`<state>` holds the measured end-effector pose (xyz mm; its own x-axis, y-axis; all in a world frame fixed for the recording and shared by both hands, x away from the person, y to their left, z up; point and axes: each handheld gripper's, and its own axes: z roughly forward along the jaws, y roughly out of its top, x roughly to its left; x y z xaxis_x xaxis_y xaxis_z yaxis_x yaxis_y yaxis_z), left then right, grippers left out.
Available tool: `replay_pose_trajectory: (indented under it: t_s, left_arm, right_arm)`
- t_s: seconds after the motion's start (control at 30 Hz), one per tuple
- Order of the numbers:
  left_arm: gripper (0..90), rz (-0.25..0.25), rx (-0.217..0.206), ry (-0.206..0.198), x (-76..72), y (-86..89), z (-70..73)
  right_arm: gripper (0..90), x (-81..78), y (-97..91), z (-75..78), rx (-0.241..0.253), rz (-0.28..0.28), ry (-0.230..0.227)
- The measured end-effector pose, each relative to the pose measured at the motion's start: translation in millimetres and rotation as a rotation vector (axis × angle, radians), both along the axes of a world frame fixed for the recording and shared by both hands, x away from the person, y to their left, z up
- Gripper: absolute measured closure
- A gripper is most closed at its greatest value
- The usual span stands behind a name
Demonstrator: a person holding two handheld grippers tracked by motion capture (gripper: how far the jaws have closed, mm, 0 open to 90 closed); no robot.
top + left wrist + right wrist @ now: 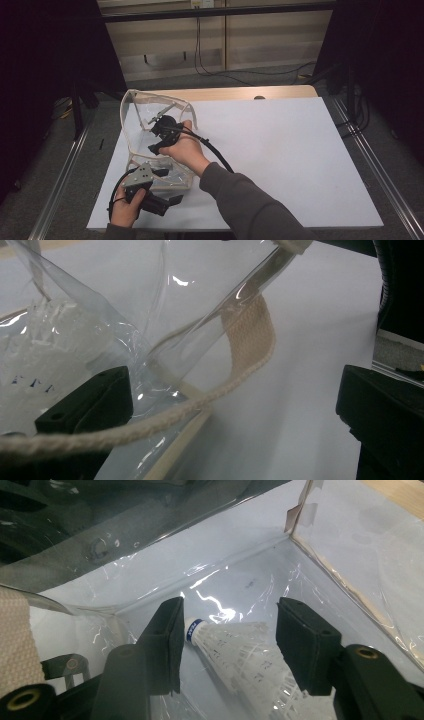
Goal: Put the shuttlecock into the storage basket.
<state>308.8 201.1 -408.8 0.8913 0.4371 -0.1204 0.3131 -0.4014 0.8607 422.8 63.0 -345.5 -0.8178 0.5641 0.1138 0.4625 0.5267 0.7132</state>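
High view: the right tool (159, 131) reaches into a clear bag (132, 107) at centre-left of the white bench (300, 160), open room to the right; the left tool (150, 187) sits at the bag's near edge.

Left gripper view: jaws apart, a cord (165, 417) crossing one; blue print unreadable.

Right gripper view: jaws half-open around a shuttlecock (235, 645), pads not pressing; its blue band's lettering illegible.

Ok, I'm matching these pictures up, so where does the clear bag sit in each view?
High view: clear bag left of centre, standing open.
Left gripper view: bag across the upper left, beyond the jaws.
Right gripper view: bag walls all around the jaws.
Shared landmark: the bag's cream trim.
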Motion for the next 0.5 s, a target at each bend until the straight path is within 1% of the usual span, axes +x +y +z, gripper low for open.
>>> replay_pose_trajectory:
  t_s: [0.07, 0.13, 0.27, 0.43, 0.47, 0.5]
  left_arm:
    - [1.7, -0.001, 0.003, -0.005, 0.1, 0.2, 0.2]
    - [1.7, 0.000, 0.002, -0.005, 0.2, 0.1, 0.1]
    - [1.7, 0.001, 0.001, -0.006, 0.1, -0.3, 0.2]
    - [1.7, 0.006, -0.006, -0.002, 0.0, -0.3, 0.1]
    - [1.7, 0.005, 0.003, -0.004, 0.3, 0.1, 0.5]
    - [1.7, 0.006, -0.002, -0.005, 0.2, -0.2, 0.1]
  right_arm:
    - [45.8, 0.0, -0.4, 1.5, 0.005, -0.003, 0.002]
    - [43.7, -0.4, -0.9, 3.2, 0.011, -0.004, 0.002]
    - [42.2, -2.0, -2.1, 8.4, 0.005, -0.005, -0.002]
    - [40.2, -3.7, -4.4, 14.2, 0.009, -0.008, -0.008]
    - [39.9, -4.3, -4.6, 15.1, 0.003, -0.006, -0.007]
    - [39.7, -4.6, -5.0, 15.8, 0.006, -0.005, -0.010]
